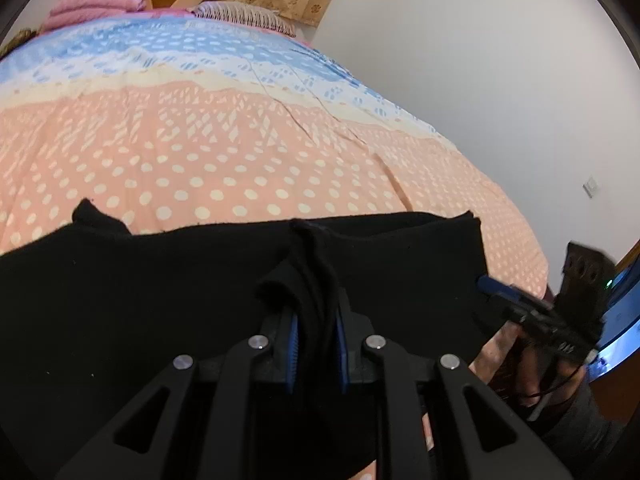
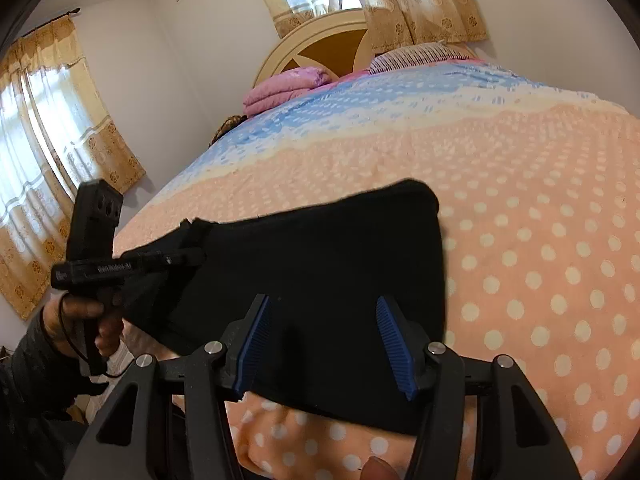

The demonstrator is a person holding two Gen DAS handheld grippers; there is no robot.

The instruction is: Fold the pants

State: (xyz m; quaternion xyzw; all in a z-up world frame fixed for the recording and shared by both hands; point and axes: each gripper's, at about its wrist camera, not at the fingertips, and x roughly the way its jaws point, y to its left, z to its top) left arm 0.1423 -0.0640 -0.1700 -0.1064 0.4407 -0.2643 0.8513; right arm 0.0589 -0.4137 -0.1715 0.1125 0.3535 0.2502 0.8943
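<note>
Black pants (image 1: 160,300) lie folded on the dotted peach bedspread (image 1: 240,140), near its front edge. My left gripper (image 1: 316,312) is shut on a bunched ridge of the black fabric, which stands up between its blue pads (image 1: 294,344). In the right wrist view the pants (image 2: 320,248) form a dark rectangle, and the left gripper (image 2: 192,258) meets their left edge. My right gripper (image 2: 323,300) is open above the near part of the pants, its blue pads (image 2: 256,344) clear of the cloth. The right gripper (image 1: 504,292) also shows at the pants' right end.
The bed's edge runs close in front. A folded pink blanket (image 2: 284,88) and a striped pillow (image 2: 416,58) lie by the headboard (image 2: 320,44). Curtains (image 2: 40,160) hang to the left, a bare wall (image 1: 480,80) stands right. A person's hand (image 2: 76,320) holds the left gripper.
</note>
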